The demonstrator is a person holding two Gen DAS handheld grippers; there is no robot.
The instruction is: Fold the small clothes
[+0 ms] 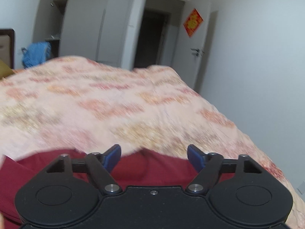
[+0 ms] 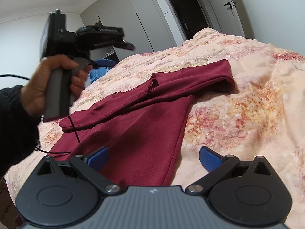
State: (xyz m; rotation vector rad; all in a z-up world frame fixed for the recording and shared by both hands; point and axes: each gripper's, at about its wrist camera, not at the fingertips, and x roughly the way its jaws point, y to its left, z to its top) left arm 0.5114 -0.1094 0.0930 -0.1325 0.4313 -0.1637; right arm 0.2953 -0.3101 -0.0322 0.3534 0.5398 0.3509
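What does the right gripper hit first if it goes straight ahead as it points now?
Most likely the dark red garment: its hem lies between the open fingers of the right gripper, on the floral bedspread. Height above the cloth is unclear.

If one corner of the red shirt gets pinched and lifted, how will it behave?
The red shirt lies limp with soft creases, so it would probably droop. Its folded-over sleeve may fall open. It looks thin, likely light, and may drag on the bedspread.

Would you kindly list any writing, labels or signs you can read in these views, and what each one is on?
Nothing is legible.
Red door hanging: gold characters, too blurred to read.
Left gripper body: small pale markings, too small and blurred to read.
Burgundy garment: no print visible.
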